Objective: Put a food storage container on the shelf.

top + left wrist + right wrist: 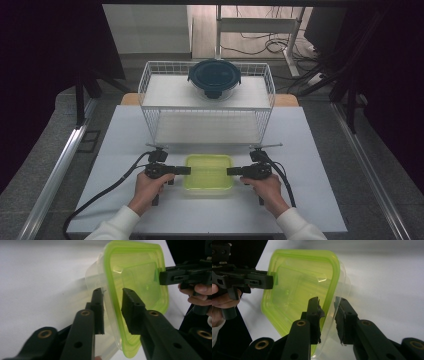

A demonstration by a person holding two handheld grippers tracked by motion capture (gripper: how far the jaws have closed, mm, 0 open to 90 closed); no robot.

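Here, 2 hands level, left gripper (184, 170), right gripper (232, 171), flanking container (209, 172)

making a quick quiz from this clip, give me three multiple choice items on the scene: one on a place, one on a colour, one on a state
1. Where does the dark round lidded container stand?
A. on top of the white wire rack
B. on the table in front of the rack
C. inside the green-lidded container

2. What colour is the lid of the container between the grippers?
A. red
B. yellow-green
C. black

3. How does the green-lidded container sit?
A. upside down on the rack
B. open, its lid beside it
C. lid on, with the left gripper and right gripper at opposite edges

Answers:
1 A, the high view shows it on the rack's top shelf.
2 B, the rim is bright yellow-green in all views.
3 C, both gripper views show jaws astride the lidded rim.
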